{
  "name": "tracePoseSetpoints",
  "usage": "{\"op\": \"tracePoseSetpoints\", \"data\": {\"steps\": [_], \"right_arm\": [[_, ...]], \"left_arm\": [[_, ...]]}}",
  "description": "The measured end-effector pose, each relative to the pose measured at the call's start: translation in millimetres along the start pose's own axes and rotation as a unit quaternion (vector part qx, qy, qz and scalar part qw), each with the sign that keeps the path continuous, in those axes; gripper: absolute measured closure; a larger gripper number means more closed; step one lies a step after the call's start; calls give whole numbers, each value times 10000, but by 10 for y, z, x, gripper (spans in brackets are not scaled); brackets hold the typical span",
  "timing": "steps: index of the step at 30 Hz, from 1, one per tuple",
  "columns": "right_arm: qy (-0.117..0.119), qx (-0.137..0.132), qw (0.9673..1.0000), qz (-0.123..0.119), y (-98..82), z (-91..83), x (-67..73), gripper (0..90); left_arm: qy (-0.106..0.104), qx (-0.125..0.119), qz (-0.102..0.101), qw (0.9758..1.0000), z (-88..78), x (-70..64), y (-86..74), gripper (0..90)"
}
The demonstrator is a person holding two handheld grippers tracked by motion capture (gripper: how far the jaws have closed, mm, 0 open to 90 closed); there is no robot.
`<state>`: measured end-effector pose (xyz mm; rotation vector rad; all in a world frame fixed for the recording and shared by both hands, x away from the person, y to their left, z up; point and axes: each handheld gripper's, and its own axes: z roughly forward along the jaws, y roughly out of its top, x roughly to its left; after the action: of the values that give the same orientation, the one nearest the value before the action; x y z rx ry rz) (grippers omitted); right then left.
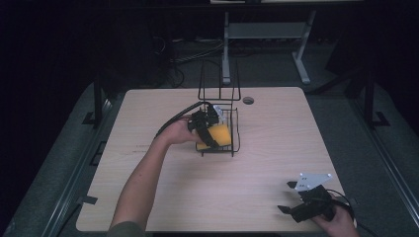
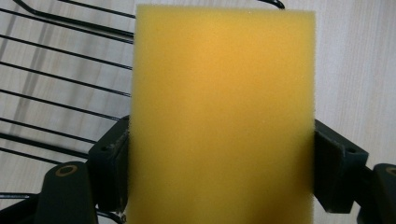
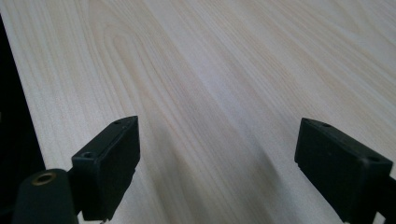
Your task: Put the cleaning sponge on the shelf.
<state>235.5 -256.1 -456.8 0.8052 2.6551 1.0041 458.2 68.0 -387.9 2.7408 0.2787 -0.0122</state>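
We see the yellow sponge [image 1: 221,135] held upright in our left claw [image 1: 210,129], the two jaws pressed against its side faces, and it sits low inside the black wire basket [image 1: 236,129] near the middle of the pale wood surface [image 1: 276,148]. In the high view the basket's wires close in on the sponge at the far and right sides, while the tall wire handle [image 1: 219,79] rises behind it; the left hand [image 1: 176,131] comes in from the basket's left side. The left gripper view brings what the high view cannot: the sponge [image 2: 222,116] fine-pored and square-edged between the jaws, basket wires [image 2: 65,79] running just left of it, bare wood to its right. Our right claw [image 1: 288,197] rests well apart at the near right corner, close to the surface's edge, jaws spread wide. The right gripper view shows bare wood grain [image 3: 210,84] between them and the surface's dark edge at left.
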Motion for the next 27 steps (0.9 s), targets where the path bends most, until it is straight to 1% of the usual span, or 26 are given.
{"op": "tracePoseSetpoints", "data": {"steps": [4, 5, 6, 8, 10, 18, 20, 23, 25, 27], "right_arm": [[-14, 6, 10000, -5, 2, 5, -1, 139], [-8, 0, 10000, -4, 2, 4, 0, 139], [-10, -3, 10000, 1, 1, 2, -1, 138], [-21, -19, 10000, -22, 0, 1, -6, 138], [-17, -7, 10000, -31, 1, 1, -10, 138], [-12, -24, 10000, -31, -6, -4, -21, 138], [-7, -16, 10000, -22, -7, -3, -23, 138], [4, -4, 10000, -12, -4, 0, -25, 138], [1, -8, 10000, -8, -4, 6, -29, 138], [-1, -8, 10000, 14, -3, 7, -29, 138]], "left_arm": [[-19, 0, -7, 10000, 22, 15, 12, 218], [-39, 32, -11, 10000, 26, 19, 21, 218], [-8, 51, 38, 10000, 32, 23, 32, 218], [-18, 92, 94, 9999, 28, 30, 66, 218], [-6, 116, 113, 9999, 38, 32, 98, 218], [-52, 131, 42, 9999, 118, 105, 118, 218], [-50, 133, 37, 9999, 116, 125, 115, 218], [-11, 44, 3, 10000, 114, 149, 107, 218], [-49, 87, 8, 9999, 109, 167, 106, 218], [-40, 35, -25, 10000, 115, 179, 97, 218]]}}
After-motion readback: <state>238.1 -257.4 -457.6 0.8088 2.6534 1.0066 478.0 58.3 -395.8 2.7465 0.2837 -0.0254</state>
